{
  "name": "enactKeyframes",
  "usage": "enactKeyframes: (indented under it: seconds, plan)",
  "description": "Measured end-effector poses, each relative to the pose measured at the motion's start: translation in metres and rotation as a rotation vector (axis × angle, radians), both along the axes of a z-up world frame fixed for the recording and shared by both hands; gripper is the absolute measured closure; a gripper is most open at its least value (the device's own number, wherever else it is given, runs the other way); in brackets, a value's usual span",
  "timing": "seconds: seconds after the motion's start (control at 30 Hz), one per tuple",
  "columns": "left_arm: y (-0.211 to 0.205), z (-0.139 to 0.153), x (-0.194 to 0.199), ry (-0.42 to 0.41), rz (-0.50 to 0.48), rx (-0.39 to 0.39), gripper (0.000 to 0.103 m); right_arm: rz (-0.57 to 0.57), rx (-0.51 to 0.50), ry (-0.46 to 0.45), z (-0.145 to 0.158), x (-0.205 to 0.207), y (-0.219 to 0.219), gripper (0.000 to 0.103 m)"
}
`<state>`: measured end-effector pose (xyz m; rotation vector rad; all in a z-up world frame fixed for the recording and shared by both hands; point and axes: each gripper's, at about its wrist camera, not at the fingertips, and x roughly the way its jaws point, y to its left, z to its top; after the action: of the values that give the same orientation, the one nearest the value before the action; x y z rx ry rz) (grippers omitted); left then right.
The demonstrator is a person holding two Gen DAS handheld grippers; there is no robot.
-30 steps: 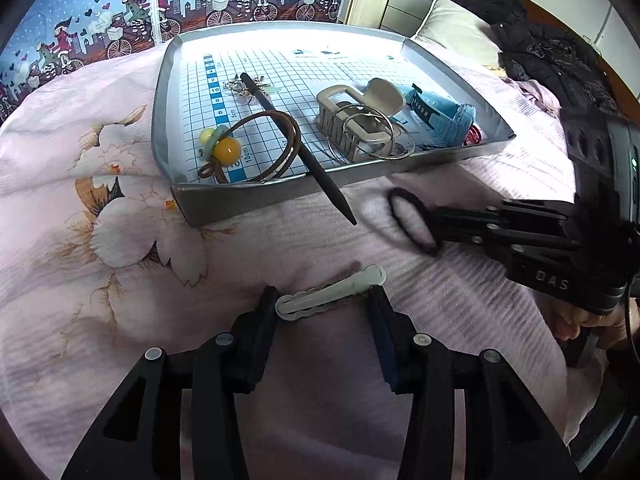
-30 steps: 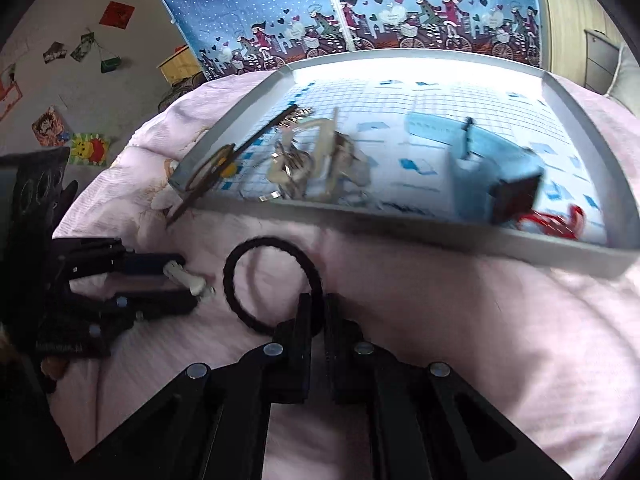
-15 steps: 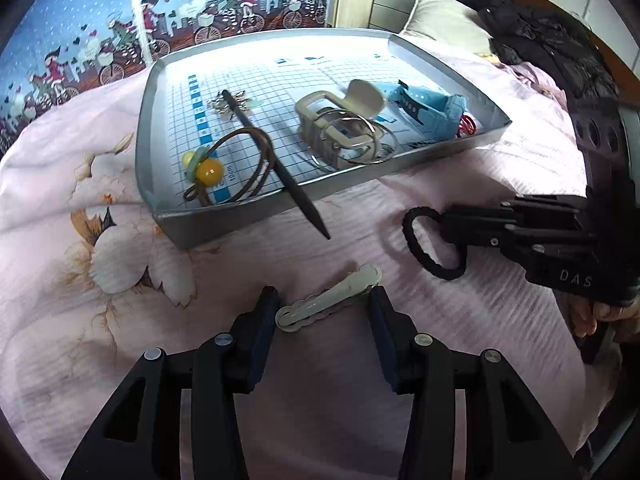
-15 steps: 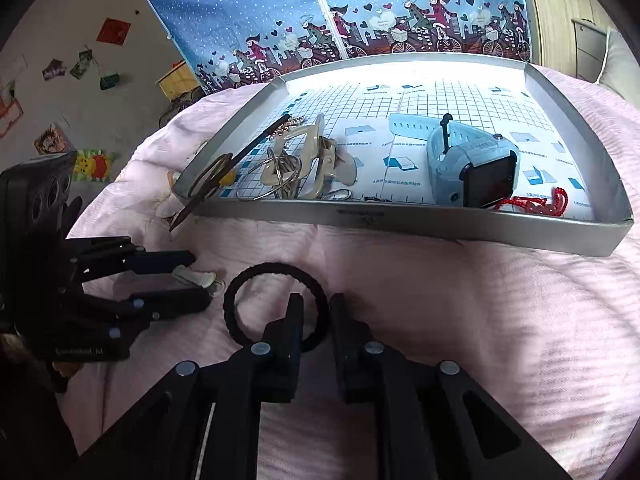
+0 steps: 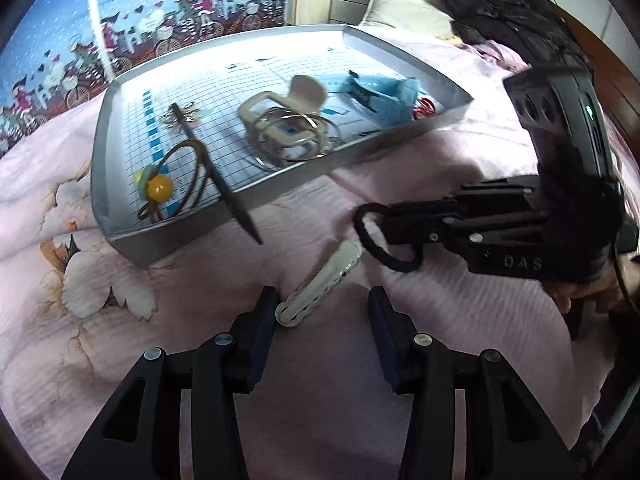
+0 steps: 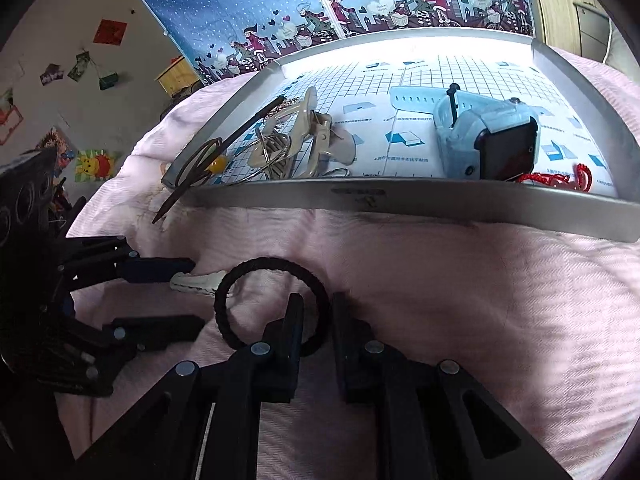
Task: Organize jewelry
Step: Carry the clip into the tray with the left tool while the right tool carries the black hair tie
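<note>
Black elastic hair tie — soft, light — lies on the bed at 12 o'clock of the right gripper, whose jaws stand slightly apart astride its cord; left gripper wide apart.

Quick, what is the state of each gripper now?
Left gripper: open, around the white hair clip, not holding it.
Right gripper: open; the black hair tie is between its fingers.

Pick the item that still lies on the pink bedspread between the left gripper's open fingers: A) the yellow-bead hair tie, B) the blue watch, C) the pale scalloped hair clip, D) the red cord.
C: the pale scalloped hair clip lies on the bedspread between the open fingers of the left gripper, outside the tray.
</note>
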<state>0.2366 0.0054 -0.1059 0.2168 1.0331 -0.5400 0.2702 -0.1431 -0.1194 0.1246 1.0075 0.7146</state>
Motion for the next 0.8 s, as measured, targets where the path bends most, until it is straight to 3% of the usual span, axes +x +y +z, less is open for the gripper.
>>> enactKeyframes:
  seconds: [0.13, 0.57, 0.7, 0.8]
  plan:
    - [-0.001, 0.0, -0.002, -0.002, 0.003, -0.005, 0.077, -0.008, -0.001, 0.005, 0.001, -0.005, -0.003, 0.092]
    - [-0.015, -0.004, -0.001, -0.045, -0.005, 0.075, 0.08, -0.05, -0.007, -0.009, 0.001, -0.022, -0.007, 0.094]
    - [-0.015, -0.004, -0.001, -0.056, -0.001, 0.074, 0.093, -0.067, 0.014, -0.032, 0.001, -0.023, -0.009, 0.097]
    - [-0.014, -0.002, -0.003, -0.058, 0.01, 0.075, 0.093, -0.09, 0.068, -0.054, 0.004, -0.025, -0.015, 0.097]
